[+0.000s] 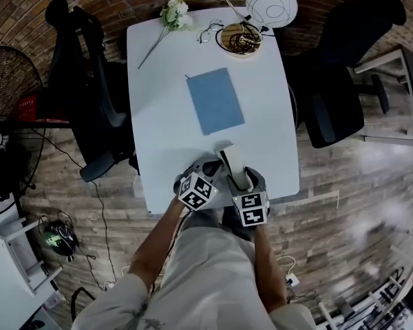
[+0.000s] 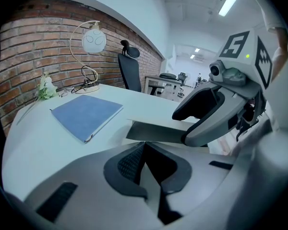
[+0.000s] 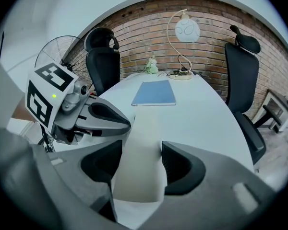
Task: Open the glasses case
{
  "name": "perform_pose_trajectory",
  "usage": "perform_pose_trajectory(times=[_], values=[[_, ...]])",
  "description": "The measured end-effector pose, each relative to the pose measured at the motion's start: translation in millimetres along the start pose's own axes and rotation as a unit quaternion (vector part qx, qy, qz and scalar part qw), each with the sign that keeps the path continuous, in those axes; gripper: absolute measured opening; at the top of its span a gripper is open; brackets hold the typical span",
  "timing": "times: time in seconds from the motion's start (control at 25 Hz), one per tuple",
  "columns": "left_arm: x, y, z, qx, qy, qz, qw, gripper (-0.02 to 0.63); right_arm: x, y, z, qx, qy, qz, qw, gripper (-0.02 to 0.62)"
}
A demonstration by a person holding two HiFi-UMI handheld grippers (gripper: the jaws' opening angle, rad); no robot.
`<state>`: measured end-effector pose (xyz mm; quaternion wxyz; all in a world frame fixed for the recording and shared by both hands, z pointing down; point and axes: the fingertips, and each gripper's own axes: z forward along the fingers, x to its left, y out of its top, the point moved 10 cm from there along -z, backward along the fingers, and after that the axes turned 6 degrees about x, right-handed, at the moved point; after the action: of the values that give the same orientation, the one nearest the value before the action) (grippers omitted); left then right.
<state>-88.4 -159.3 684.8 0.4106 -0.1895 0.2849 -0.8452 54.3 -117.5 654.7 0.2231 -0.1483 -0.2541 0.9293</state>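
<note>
A pale, flat glasses case (image 1: 234,162) lies at the near edge of the white table (image 1: 158,115), between both grippers. In the right gripper view the case (image 3: 143,147) runs lengthwise through the jaws, filling the gap from pad to pad. My right gripper (image 3: 143,157) is shut on it and comes in from the case's near right (image 1: 242,179). My left gripper (image 1: 208,167) sits at the case's left side. In its own view its jaws (image 2: 145,150) stand nearly together, pinching a thin edge of the case (image 2: 158,132), which looks grey there.
A blue notebook (image 1: 215,100) lies mid-table beyond the case. At the far end are a round lamp (image 1: 270,4), a pair of glasses (image 1: 208,31) and a white flower (image 1: 173,14). Black office chairs (image 1: 330,108) flank the table. A fan (image 1: 7,81) stands at the left.
</note>
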Motion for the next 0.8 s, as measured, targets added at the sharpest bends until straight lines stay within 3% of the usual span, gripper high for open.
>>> perform_pose_trajectory(times=[0.8], values=[[0,0,0,0.001,-0.002,0.001,1.0000,0.003,-11,-5,-10,-0.016,-0.014,0.013,1.000,0.181]])
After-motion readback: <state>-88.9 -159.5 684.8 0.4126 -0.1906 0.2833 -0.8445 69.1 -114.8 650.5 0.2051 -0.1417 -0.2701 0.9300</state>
